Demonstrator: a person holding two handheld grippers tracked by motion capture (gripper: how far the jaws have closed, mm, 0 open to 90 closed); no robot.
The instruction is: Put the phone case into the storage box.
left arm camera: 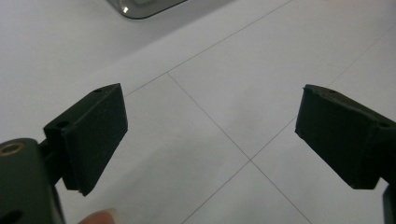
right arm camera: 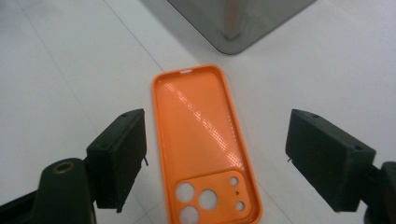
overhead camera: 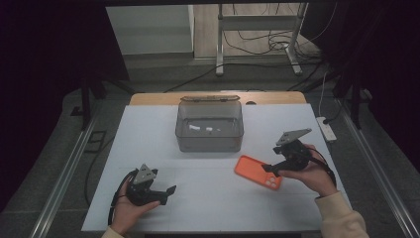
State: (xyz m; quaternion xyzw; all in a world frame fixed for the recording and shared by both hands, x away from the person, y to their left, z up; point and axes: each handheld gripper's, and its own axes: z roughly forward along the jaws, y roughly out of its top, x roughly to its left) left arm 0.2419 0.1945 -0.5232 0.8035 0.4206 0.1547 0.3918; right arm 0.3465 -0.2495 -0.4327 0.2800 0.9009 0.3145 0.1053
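- Lying flat on the white surface (overhead camera: 148, 139), open side up, the orange phone case (right arm camera: 205, 144) sits just in front of the right corner of the grey box (overhead camera: 209, 126), with its camera cut-outs at the end nearest the right tongs (right arm camera: 215, 163).
- Judging by its thin walls and matte, dimpled inner face, the case is probably light and somewhat flexible, a silicone or soft plastic shell that would bend rather than crack.
- A grip across its two long side rails looks best; the raised lip gives the pads something to bite on. Squeezing hard could bow the shell inward, so a gentle close would likely do.
- Because it lies flush on the smooth surface, the pads would need to come down low beside the rails, or one edge must be tipped up first.
- The right tongs hover over the case with jaws wide apart, one on each side of it, touching nothing.
- The left tongs (left arm camera: 210, 140) are well apart from the case, near the person's side of the surface, jaws spread wide and holding nothing.
- Both sets of jaws carry flat, black, blocky pads with a dull, grippy-looking finish.
- The grey box is translucent, hard plastic with rounded corners; a few small white bits lie inside, too small to identify.
- The surface is smooth and white, scored with thin grid lines.
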